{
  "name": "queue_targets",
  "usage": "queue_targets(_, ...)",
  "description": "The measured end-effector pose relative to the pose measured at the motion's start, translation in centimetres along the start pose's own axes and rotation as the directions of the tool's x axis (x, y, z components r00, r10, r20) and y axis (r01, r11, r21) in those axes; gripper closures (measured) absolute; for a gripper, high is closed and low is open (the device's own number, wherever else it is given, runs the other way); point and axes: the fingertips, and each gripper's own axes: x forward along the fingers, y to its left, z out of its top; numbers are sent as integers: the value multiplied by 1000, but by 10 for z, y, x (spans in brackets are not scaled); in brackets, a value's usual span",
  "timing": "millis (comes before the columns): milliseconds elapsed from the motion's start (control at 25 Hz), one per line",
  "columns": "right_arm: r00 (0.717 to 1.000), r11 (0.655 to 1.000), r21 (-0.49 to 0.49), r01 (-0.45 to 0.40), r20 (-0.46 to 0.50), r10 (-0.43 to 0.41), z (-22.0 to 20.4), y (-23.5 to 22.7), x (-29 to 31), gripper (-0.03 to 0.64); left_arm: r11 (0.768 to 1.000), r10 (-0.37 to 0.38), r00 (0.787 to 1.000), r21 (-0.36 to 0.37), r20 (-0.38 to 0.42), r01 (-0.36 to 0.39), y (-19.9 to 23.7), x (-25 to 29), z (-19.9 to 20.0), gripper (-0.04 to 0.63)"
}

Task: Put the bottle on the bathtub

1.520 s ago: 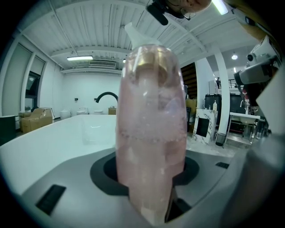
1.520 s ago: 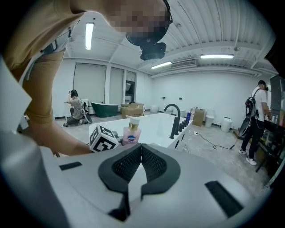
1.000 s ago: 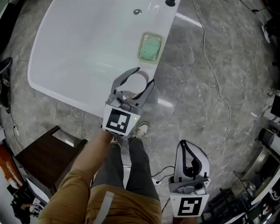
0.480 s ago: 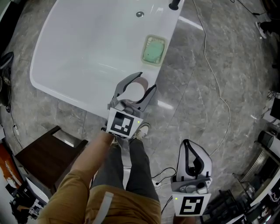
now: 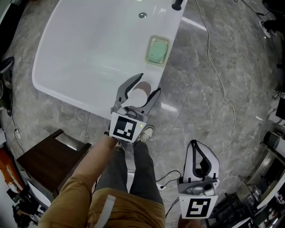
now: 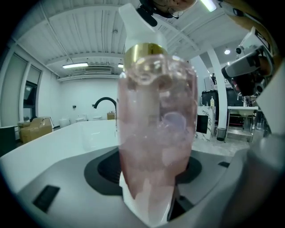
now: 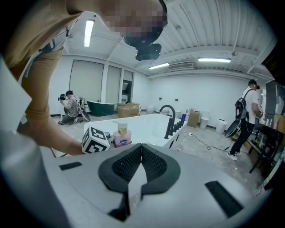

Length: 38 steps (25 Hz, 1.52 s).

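Your left gripper [image 5: 150, 82] has just been opening its jaws, and they now stand wider around the bottle [image 5: 136, 95] than a second ago, while your right gripper [image 7: 141, 149] keeps its place low at the near right. You can see the bottle best in the left gripper view: a clear body full of pale pink liquid, a gold collar at the neck and a white pump head on top. In the right gripper view it also shows a small blue label. It stands upright at the near right corner of the bathtub [image 5: 80, 53], on the rim, between the left jaws. Those jaws are spread to either side of it, and from your head view the pads seem to stand just clear of its sides. Your right jaws are pressed together with nothing between them. The bathtub is a white basin with its drain [image 5: 142, 15] at the far end and a black faucet [image 5: 177, 4] on the far right rim. A pale green soap dish [image 5: 157, 50] sits on the right rim, well apart from the bottle; what lies in it you cannot make out.
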Motion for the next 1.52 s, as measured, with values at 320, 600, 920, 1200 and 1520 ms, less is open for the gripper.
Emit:
queue_targets(320, 1000, 1000, 0, 6, 21, -6, 9, 14, -7, 611, 1000, -20, 1000, -4, 16, 20, 0, -14, 12, 296)
queue_targets(600, 999, 1000, 7, 26, 32, -26, 15, 29, -19, 611, 999, -44, 999, 21, 33, 43, -6, -36, 24, 285)
queue_targets(920, 994, 997, 1, 71, 82, -71, 48, 43, -45, 611, 997, -51, 997, 53, 53, 49, -8, -70, 57, 268)
queue_targets(1200, 987, 994, -7, 113, 113, -112, 85, 62, -84, 611, 997, -18, 1000, 69, -7, 18, -8, -113, 73, 270)
queue_targets(1520, 980, 989, -42, 140, 145, -133, 132, 84, -136, 611, 998, 47, 997, 43, -58, -45, 4, -164, 114, 350)
